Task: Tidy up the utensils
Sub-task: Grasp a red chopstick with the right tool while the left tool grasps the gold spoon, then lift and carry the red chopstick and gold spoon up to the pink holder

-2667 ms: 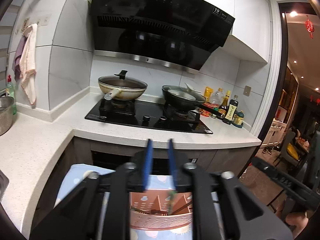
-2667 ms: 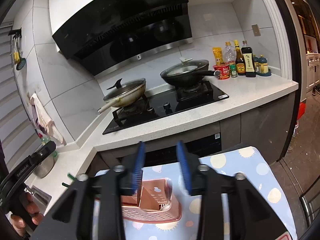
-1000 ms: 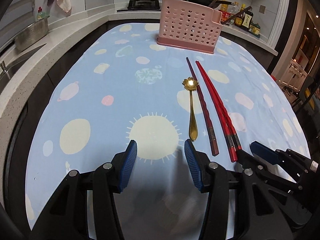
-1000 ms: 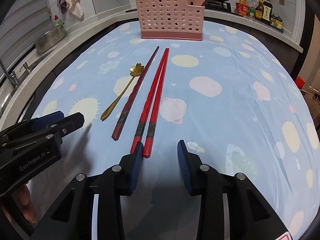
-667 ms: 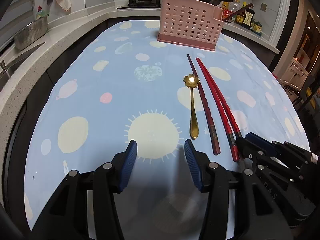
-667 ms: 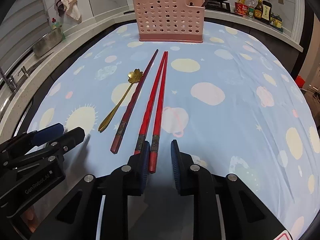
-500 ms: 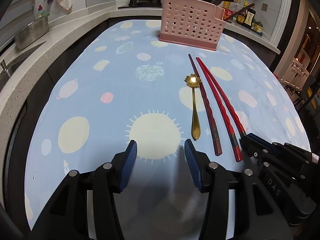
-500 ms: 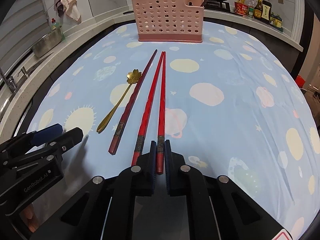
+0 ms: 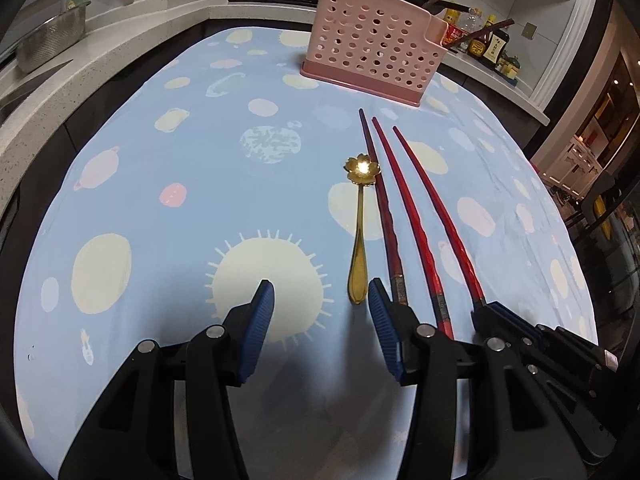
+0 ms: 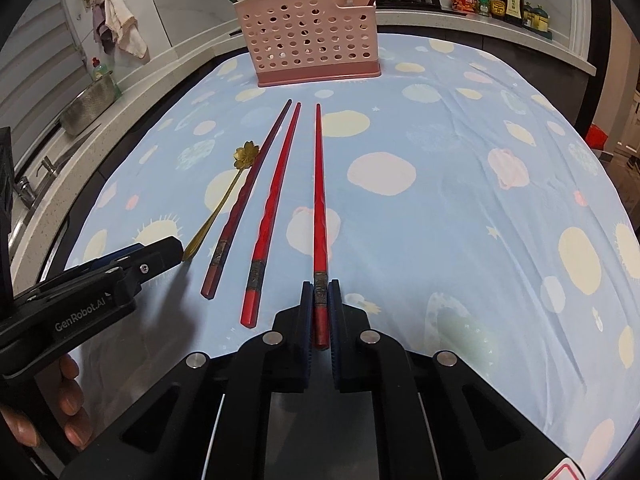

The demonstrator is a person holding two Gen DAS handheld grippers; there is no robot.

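Right gripper [image 10: 320, 286] is clenched on a red chopstick [image 10: 319, 200]; left gripper [image 9: 320, 304] hovers, fingers spread, by the spoon [image 9: 359, 240].

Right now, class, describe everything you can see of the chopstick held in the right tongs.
The held chopstick is bright red and glossy, long and slim, tapering to a point aimed at the pink holder. A dark patterned band rings it near the thick end. The right tongs are shut on that end. It lies about flat over the blue tablecloth; whether it touches the cloth is unclear. It sits apart from the second red chopstick to its left.
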